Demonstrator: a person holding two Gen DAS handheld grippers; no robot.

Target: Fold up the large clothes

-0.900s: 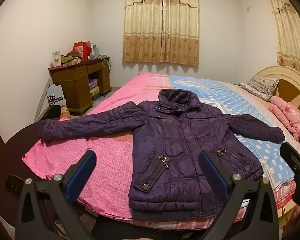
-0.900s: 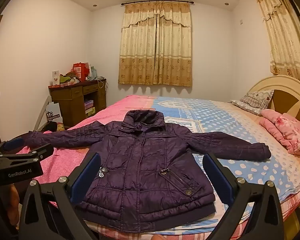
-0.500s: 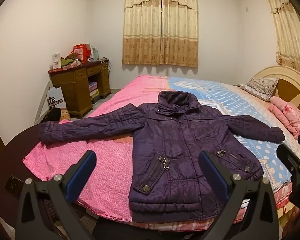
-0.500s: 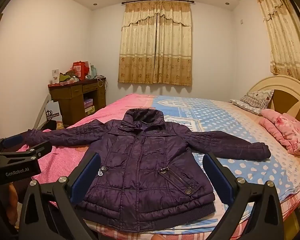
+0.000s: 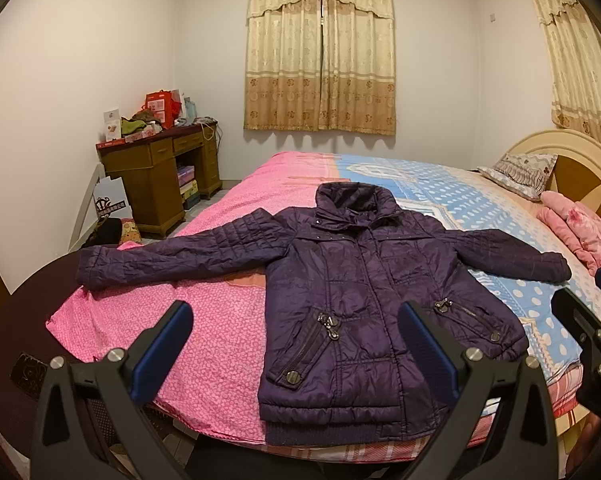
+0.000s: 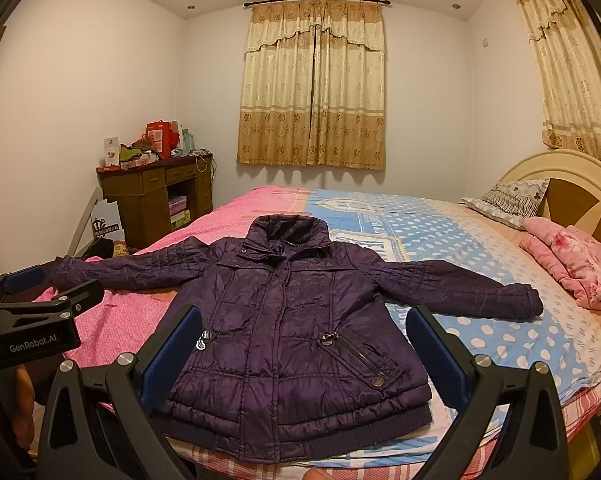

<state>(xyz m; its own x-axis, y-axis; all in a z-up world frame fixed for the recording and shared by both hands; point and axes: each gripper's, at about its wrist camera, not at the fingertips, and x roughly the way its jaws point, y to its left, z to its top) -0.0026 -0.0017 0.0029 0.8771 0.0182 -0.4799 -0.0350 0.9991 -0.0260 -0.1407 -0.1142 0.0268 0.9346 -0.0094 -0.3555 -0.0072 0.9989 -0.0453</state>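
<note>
A dark purple quilted jacket (image 5: 360, 292) lies flat, front up, on the bed, both sleeves spread out to the sides, hem toward me; it also shows in the right wrist view (image 6: 284, 320). My left gripper (image 5: 296, 344) is open and empty, held above the near bed edge in front of the jacket's left half. My right gripper (image 6: 304, 348) is open and empty, in front of the jacket's hem. The right gripper's side shows at the right edge of the left wrist view (image 5: 588, 340), and the left gripper's side at the left of the right wrist view (image 6: 32, 312).
The bed (image 5: 220, 320) has a pink and blue dotted sheet. A folded pink blanket (image 6: 572, 268) and a pillow (image 6: 504, 200) lie by the headboard at right. A wooden desk (image 5: 156, 176) with clutter stands at back left. Curtains (image 5: 320, 52) hang behind.
Both grippers have shifted only slightly; the jacket sits a touch higher in the left view. Nothing was grasped or moved.
</note>
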